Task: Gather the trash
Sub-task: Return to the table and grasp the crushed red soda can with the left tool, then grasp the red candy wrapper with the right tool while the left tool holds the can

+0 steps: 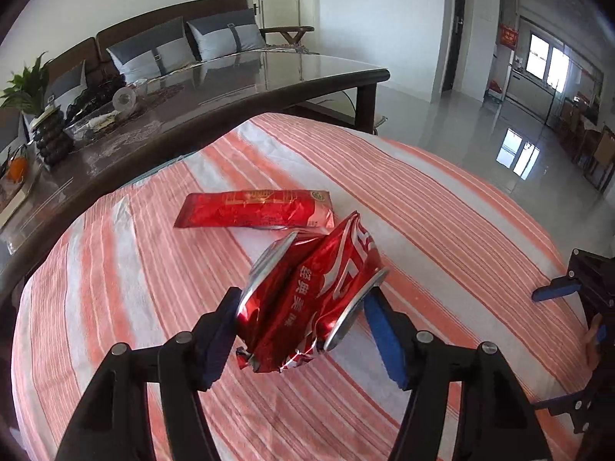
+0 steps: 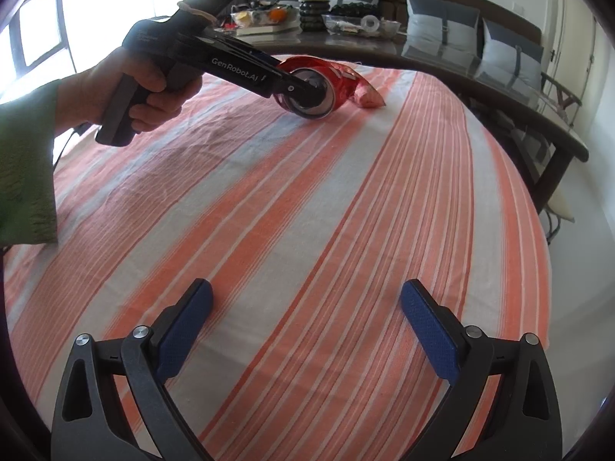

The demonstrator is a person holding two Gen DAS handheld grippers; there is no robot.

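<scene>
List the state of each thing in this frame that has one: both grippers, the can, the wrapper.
left gripper: shut on the crushed can, gripping it by its two ends.
crushed can: red, dented and folded, tilted, raised just clear of the striped cloth.
red wrapper: lying flat on the cloth, untouched, beyond the can.
right gripper: open, empty, hovering over bare cloth.

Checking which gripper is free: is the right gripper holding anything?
No: the right gripper stands open over the bare striped cloth, with nothing between its blue pads.
</scene>
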